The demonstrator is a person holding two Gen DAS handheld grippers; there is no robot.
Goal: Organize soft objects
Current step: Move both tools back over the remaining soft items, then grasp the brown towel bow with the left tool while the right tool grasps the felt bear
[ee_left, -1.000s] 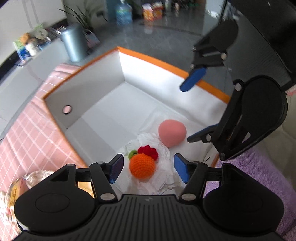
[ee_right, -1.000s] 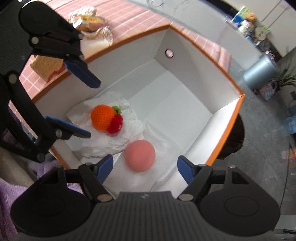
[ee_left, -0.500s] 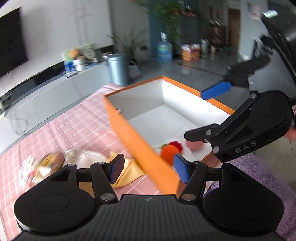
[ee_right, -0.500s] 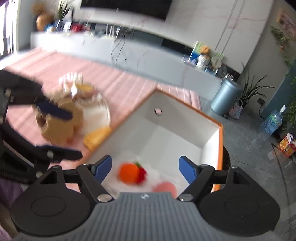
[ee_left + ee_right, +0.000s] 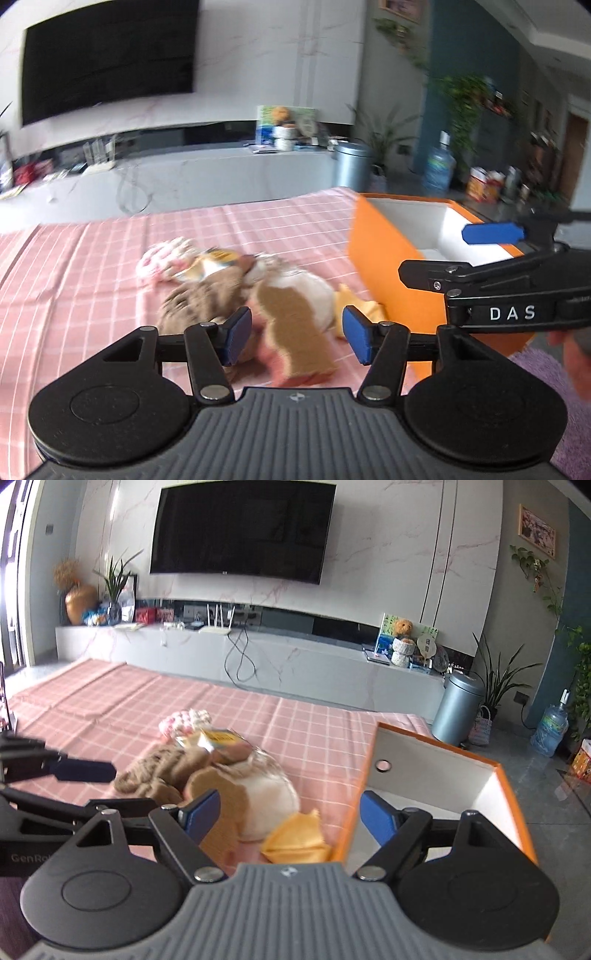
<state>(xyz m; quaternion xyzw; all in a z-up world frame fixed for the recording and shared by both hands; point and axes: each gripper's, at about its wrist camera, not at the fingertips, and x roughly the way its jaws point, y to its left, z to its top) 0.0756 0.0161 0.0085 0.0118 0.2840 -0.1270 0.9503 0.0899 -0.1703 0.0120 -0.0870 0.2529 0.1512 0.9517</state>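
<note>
A pile of soft toys lies on the pink checked cloth [image 5: 110, 701] left of the orange box [image 5: 384, 258] [image 5: 436, 760]. It holds a toast-shaped plush [image 5: 291, 328] [image 5: 221, 797], a white round plush [image 5: 314, 291] [image 5: 269, 801], a brown knitted piece [image 5: 207, 299] [image 5: 159, 768], a yellow plush [image 5: 360, 308] [image 5: 295, 840], a pink-and-white knitted piece [image 5: 166, 258] [image 5: 184, 722] and a wrapped bun [image 5: 221, 740]. My left gripper [image 5: 295, 336] [image 5: 83, 771] hovers just before the toast plush, jaws closing, touching nothing. My right gripper [image 5: 290, 814] [image 5: 480, 240] hangs by the box's near corner, jaws opening, empty.
A long grey cabinet [image 5: 295, 657] with a television above runs behind the table. A metal bin [image 5: 461, 709], plants and a water bottle [image 5: 550, 731] stand right of it on the floor. A purple cloth [image 5: 543, 373] lies at the near right.
Both grippers came up out of the white-lined box and swung left toward the toy pile on the cloth. The orange and pink toys stayed in the box and are out of sight.
</note>
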